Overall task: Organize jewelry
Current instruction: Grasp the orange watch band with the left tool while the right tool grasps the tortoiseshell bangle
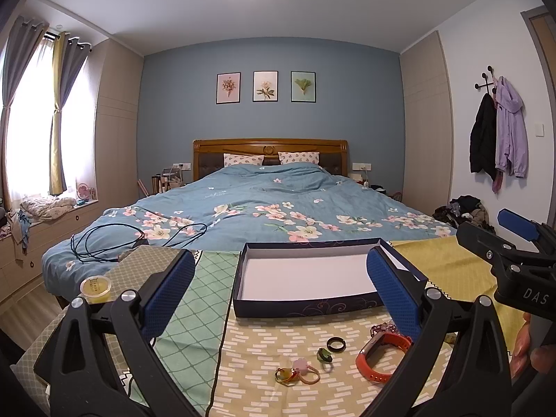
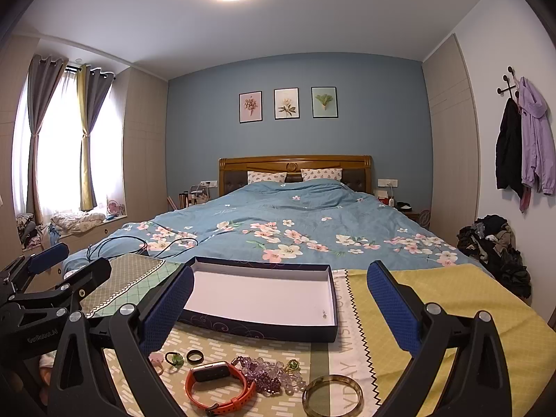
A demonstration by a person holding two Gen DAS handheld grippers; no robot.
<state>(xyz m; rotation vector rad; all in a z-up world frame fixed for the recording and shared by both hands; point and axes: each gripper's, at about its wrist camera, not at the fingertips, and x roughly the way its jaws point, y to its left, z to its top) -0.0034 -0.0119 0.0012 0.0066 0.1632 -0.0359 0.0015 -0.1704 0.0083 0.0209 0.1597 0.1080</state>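
A: Start at the left. What lies along that edge?

B: In the left wrist view, a small yellow-lidded jar [image 1: 95, 285] sits near the left edge of the patterned cloth [image 1: 243, 347], with black cables [image 1: 139, 236] on the blue floral bedspread [image 1: 278, 201] behind it. The left gripper [image 1: 279, 295] hangs above the cloth with its blue pads spread wide — nothing between them.

A: And the middle?

B: The open dark-blue box [image 1: 305, 304] with its white inside sits just beyond the jewelry. Its near wall runs close to the pieces but does not touch them. Bare cloth shows between box and pieces.

A: Name the pieces, left to right.

B: From the right wrist view: a pink flower ring [image 2: 157, 361], partly hidden by the finger; a green-stone ring [image 2: 174, 359]; a dark band ring [image 2: 194, 356]; an orange-strapped watch [image 2: 219, 387]; a heap of purple beads [image 2: 267, 375] touching the watch strap; a small green-and-gold ring [image 2: 293, 365] just behind the beads; and a translucent bangle [image 2: 332, 396] near the bottom edge.

A: The right gripper?

B: The right gripper [image 2: 279, 305] is also wide apart and holds nothing — it hovers over the watch and beads. To its right, yellow checked cloth [image 2: 451, 299] lies bare up to the bed's corner. Whether the box holds anything is hard to tell; only a tiny speck shows by its right wall.
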